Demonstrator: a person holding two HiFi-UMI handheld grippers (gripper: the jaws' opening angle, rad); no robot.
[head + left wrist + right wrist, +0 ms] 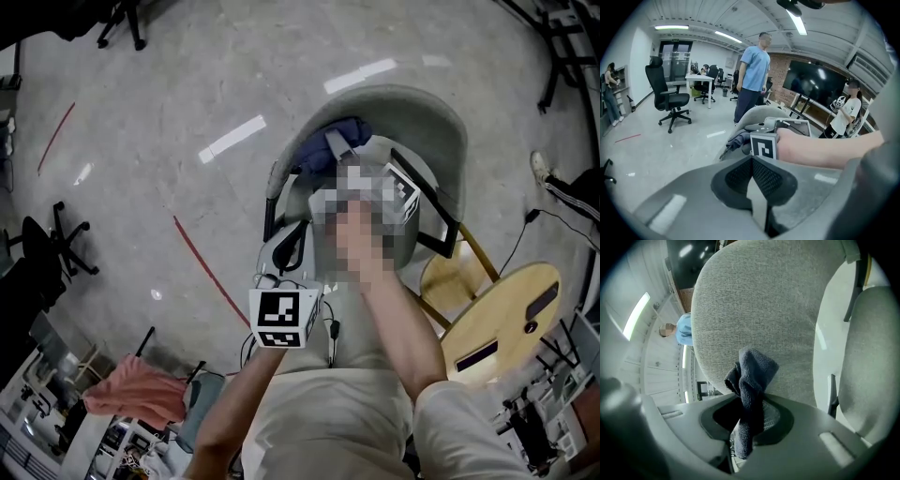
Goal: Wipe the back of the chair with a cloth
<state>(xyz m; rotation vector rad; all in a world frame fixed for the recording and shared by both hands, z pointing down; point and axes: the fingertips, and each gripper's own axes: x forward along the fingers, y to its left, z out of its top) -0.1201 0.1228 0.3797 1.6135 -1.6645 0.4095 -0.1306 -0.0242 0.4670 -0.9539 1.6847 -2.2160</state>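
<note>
The grey fabric chair [412,112] stands just ahead of me, its curved back [773,301] filling the right gripper view. My right gripper [750,413] is shut on a dark blue cloth [752,376], whose bunched end rests against the inner face of the chair back. From the head view the cloth [337,141] shows at the left part of the back, with the right gripper [347,159] behind it. Lower down and clear of the chair, my left gripper [281,248] is held with its jaws shut [752,173] on nothing. It looks toward the right gripper's marker cube [764,145].
A round wooden stool [497,319] stands at the right beside the chair. A pink cloth [136,389] lies on clutter at lower left. A black office chair [670,98] and two standing people [752,79] [846,115] are farther off. Red tape [211,272] marks the floor.
</note>
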